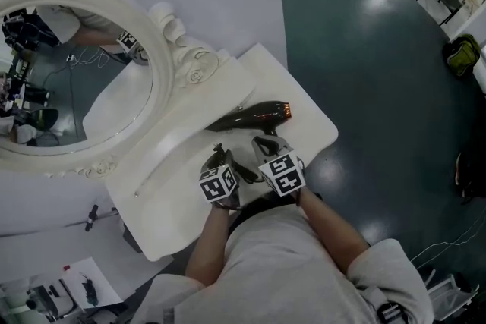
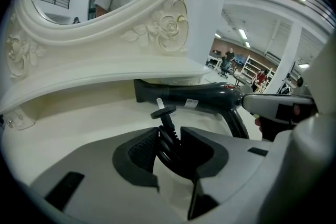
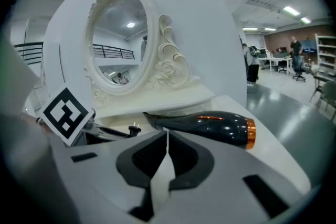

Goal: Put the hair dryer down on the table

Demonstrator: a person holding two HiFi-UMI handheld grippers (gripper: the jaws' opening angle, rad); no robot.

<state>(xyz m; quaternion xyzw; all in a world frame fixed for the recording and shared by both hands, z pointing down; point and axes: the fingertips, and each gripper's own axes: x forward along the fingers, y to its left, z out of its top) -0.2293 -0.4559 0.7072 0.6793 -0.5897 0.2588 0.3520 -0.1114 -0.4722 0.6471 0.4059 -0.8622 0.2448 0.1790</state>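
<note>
— White dressing table (image 1: 304, 99) with an oval mirror (image 1: 76, 80) in a carved frame fills the left and centre of the head view; a dark, glossy floor (image 1: 364, 49) takes the right side. Location of the item?

— Noted. The hair dryer (image 1: 254, 116) lies on its side on the table top at the centre of the frame, just below the mirror's carved scroll. The body is black, with an orange ring at the end that points to the right. It rests on the surface.

— Condition of the left gripper (image 1: 220, 157)?

— It sits lower centre in the head view, over the near part of the table. In the left gripper view its jaws stand apart (image 2: 168, 136). The dryer's coiled black cord (image 2: 169, 147) is bunched in the gap, closer to the right-hand jaw, and the plug (image 2: 164, 111) stands up just above the jaw tips. I cannot confirm that the pads press on the cord. The dryer (image 2: 199, 97) lies across the frame beyond it.

— And the right gripper (image 1: 266, 142)?

— It is just to the right of the left one in the head view, near the dryer. In the right gripper view its jaws are together (image 3: 167, 136), pad against pad, with nothing between them. The dryer (image 3: 210, 126) lies just past the tips, orange ring at the right, and the plug (image 3: 134, 128) shows at centre left.
</note>
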